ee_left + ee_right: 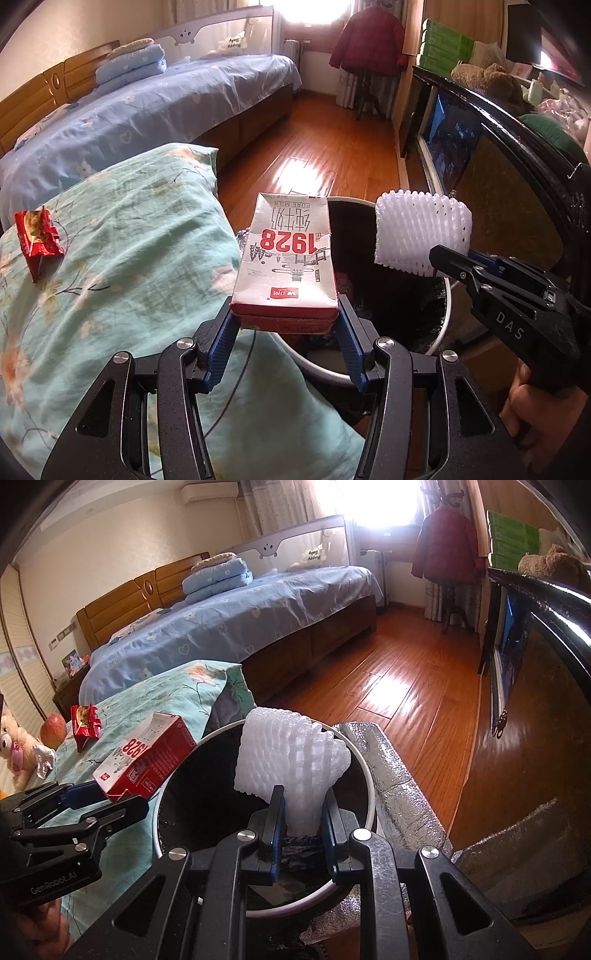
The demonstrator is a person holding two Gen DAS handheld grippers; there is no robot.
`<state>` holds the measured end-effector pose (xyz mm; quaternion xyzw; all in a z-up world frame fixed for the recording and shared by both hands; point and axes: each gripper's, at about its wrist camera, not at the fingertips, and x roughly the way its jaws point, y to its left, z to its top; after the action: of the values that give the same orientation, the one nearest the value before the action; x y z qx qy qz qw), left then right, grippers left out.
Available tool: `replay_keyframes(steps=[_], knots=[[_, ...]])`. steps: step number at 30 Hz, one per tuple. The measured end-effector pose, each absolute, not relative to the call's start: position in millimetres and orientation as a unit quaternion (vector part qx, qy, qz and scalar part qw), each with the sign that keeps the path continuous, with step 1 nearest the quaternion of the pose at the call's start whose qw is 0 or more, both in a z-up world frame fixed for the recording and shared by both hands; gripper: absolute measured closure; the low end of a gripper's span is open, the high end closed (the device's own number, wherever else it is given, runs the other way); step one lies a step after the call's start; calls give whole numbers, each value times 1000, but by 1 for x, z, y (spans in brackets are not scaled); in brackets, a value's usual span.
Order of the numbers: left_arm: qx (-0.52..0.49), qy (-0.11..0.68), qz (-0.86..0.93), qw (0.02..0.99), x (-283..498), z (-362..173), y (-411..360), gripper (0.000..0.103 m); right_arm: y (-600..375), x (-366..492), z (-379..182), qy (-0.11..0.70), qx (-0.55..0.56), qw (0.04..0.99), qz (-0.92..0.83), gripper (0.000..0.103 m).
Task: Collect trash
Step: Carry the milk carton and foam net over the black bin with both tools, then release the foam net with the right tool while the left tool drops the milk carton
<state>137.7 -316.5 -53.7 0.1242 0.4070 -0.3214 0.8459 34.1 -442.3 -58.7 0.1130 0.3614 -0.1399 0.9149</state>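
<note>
My left gripper (284,325) is shut on a red and white milk carton (288,262), gripped by its lower end at the near rim of the round trash bin (445,325). The carton (144,757) and left gripper (110,797) also show in the right wrist view, beside the bin's left rim (364,760). My right gripper (301,812) is shut on a white foam fruit net (291,764) held over the bin's black-lined opening. That net (421,232) and the right gripper (447,262) sit right of the carton. A red snack wrapper (37,240) lies on the green floral cover (110,258).
A silver foil bag (388,775) lies right of the bin on the wooden floor (406,686). A blue-sheeted bed (240,616) stands behind. An apple (53,731) and a plush toy (18,746) rest at the left. A dark cabinet (498,206) rises to the right.
</note>
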Motion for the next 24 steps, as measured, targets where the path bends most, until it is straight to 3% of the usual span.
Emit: replay_keyframes(steps=[16,19,21,24], knots=[[128,421,-334,834,146,-59,-330,51,-458,42,-68,385,134,903,-134,81],[124,424,-336,832,146,-58,-328,48,-458,42,-67,384,136,904,-132,67],[118,423,-334,834,146,-57,-323,39,-458,42,-65,379,134,906,-135,50],[108,417,-323,843,144,-54,-307,36,-455,40,-61,370,136,909,-137,45]])
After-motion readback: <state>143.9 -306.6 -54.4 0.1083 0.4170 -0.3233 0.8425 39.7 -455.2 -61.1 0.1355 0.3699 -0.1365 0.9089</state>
